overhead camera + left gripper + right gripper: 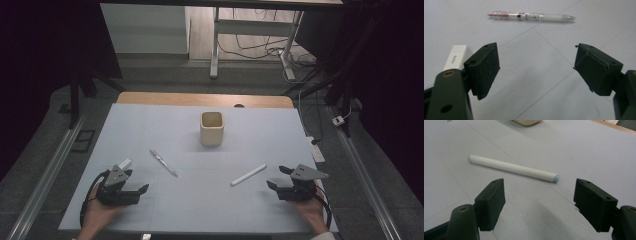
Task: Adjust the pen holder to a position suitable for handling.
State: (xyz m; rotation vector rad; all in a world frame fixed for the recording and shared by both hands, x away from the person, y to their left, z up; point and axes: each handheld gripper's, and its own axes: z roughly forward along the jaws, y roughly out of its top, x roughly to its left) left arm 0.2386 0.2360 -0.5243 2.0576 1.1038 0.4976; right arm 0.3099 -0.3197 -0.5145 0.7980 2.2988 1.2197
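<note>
High view: left tool (136, 186) and right tool (276, 177) rest near the surface's (150, 120) front edge, pen (163, 162), white stick (248, 175) and cup (212, 128) between them. Left gripper view: jaws wide, empty, pen (531, 16) ahead across bare surface. Right gripper view: jaws wide, empty, stick (513, 168) just ahead.

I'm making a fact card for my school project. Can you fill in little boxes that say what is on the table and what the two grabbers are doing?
table: pale blue mat
middle: cream cup, upright
left side: pen, lying flat
right side: white stick, lying flat
small white block: beside the left gripper
left gripper: open, holds nothing
right gripper: open, holds nothing
</note>
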